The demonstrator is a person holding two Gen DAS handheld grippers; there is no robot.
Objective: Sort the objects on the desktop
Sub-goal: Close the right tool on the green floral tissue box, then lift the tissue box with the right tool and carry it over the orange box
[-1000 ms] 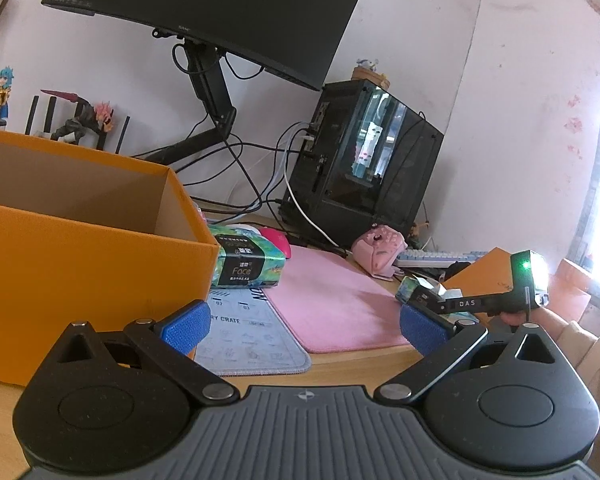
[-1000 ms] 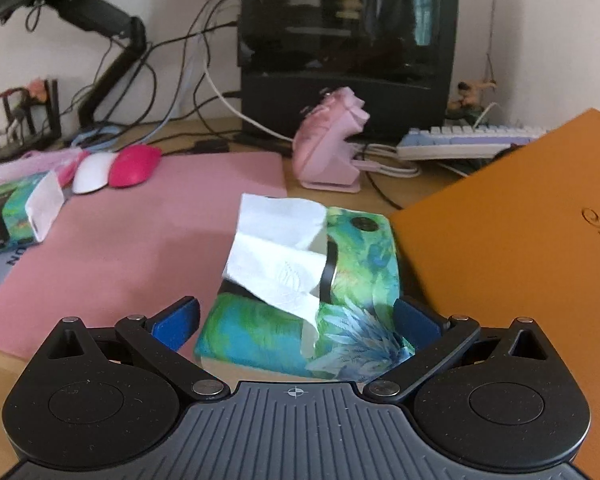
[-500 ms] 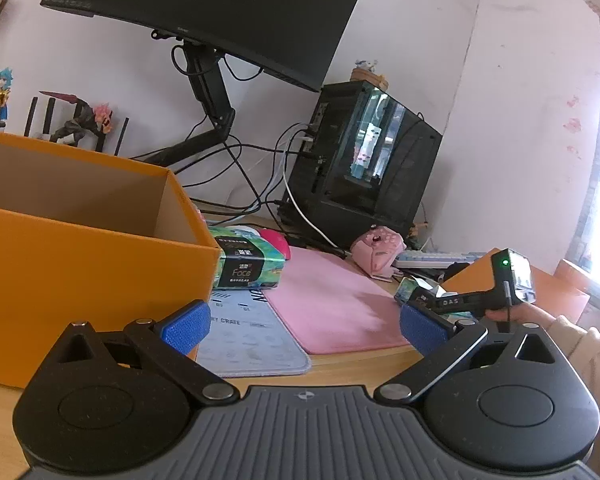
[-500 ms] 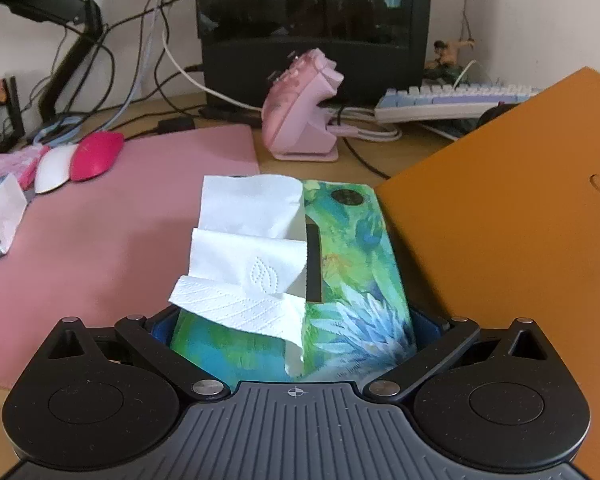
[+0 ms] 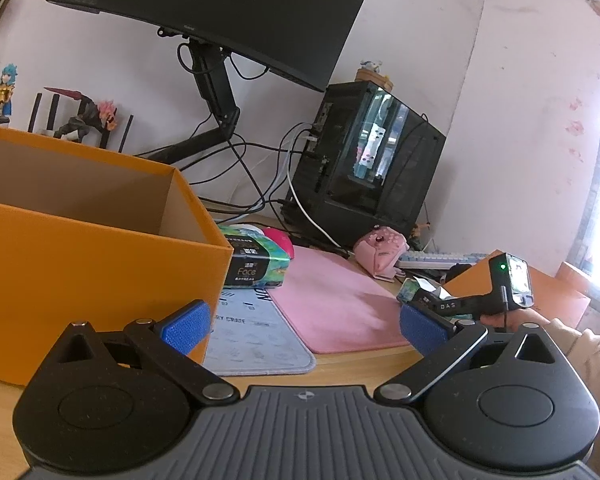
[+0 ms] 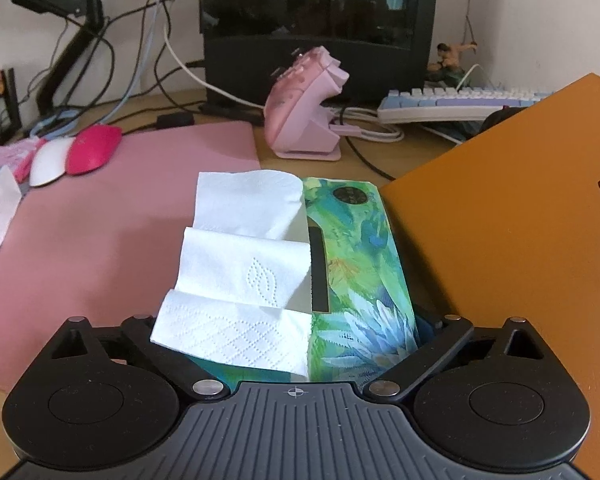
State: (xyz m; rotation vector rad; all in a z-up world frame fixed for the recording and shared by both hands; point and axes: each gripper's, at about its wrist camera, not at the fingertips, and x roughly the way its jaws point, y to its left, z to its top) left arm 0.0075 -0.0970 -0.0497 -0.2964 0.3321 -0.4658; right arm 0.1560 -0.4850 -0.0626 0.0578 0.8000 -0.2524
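The right gripper (image 6: pixel 296 344) has slid forward, its fingers now straddling the tissue pack (image 6: pixel 356 264) (soft-sided); squeeze gently, evenly. Left gripper (image 5: pixel 304 326) spread wide, empty.

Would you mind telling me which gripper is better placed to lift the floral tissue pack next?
The right gripper: the tissue pack already lies between its fingers. The left gripper is open and empty beside the orange box, well away from the pack.

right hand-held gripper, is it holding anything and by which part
The right hand-held gripper straddles the near end of the green floral tissue pack, one finger on each long side. Its pads are hidden, so a firm grip cannot be confirmed.
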